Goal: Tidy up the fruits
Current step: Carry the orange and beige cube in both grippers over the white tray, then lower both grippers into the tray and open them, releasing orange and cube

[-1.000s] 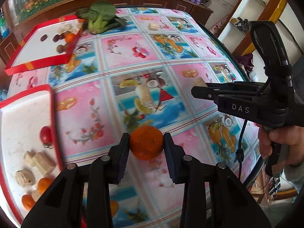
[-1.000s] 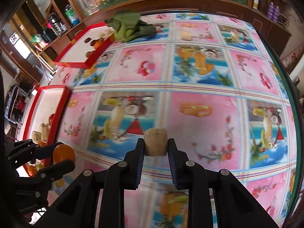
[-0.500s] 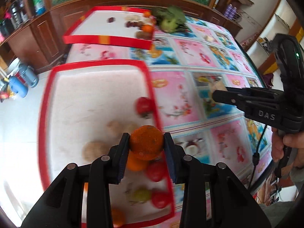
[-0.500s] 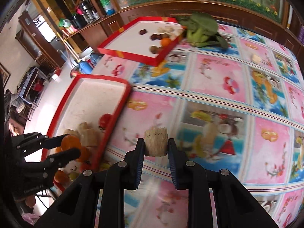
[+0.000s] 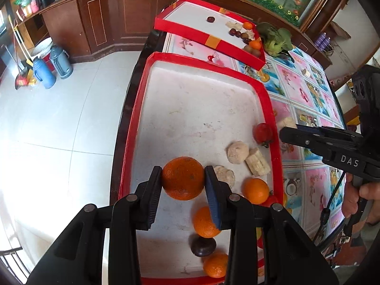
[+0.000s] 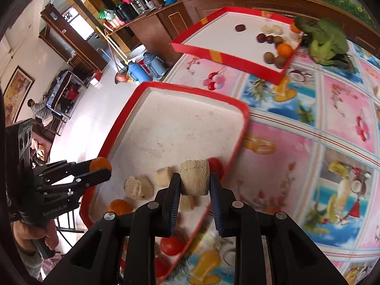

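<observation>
Orange (image 5: 183, 178) clamped in left gripper (image 5: 183, 182), above near red tray (image 5: 201, 123), w/ other fruit at its 3–6 o'clock. Right gripper (image 6: 194, 182) pinches a beige chunk (image 6: 194, 181) over same tray's right edge. Far tray (image 6: 237, 59) at 12 o'clock.

Right gripper (image 5: 288, 128) side: white capitals "DAS" were printed on its black body.
Left gripper (image 6: 101, 168) body: pale lettering stood there, roughly "GenRobot.AI", partly blurred.
Elsewhere: no other text could be read in either view.
</observation>
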